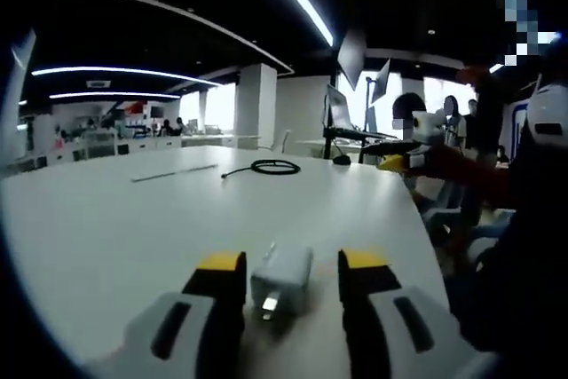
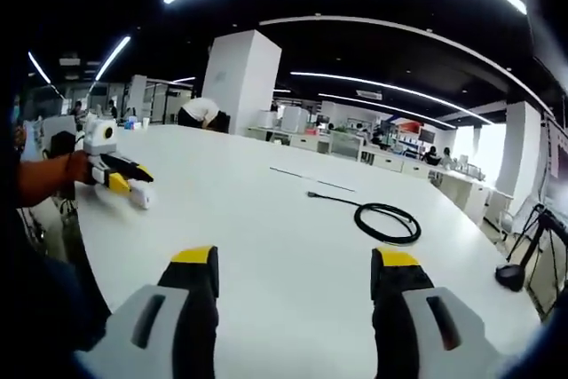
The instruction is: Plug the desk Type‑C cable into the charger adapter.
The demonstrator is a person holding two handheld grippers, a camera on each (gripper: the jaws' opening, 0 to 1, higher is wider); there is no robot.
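The left tongs (image 1: 291, 265) are seen spread, with the white charger adapter (image 1: 282, 278) lying between the jaws on the white worktop (image 1: 106, 228) near its edge. The coiled black Type-C cable (image 2: 383, 220) is spotted well apart, toward the worktop's far side, while the right tongs (image 2: 295, 264) are held spread over bare worktop.

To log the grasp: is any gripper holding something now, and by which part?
Nothing is held. The adapter lies between the open left gripper jaws, untouched. The right gripper is open and empty.
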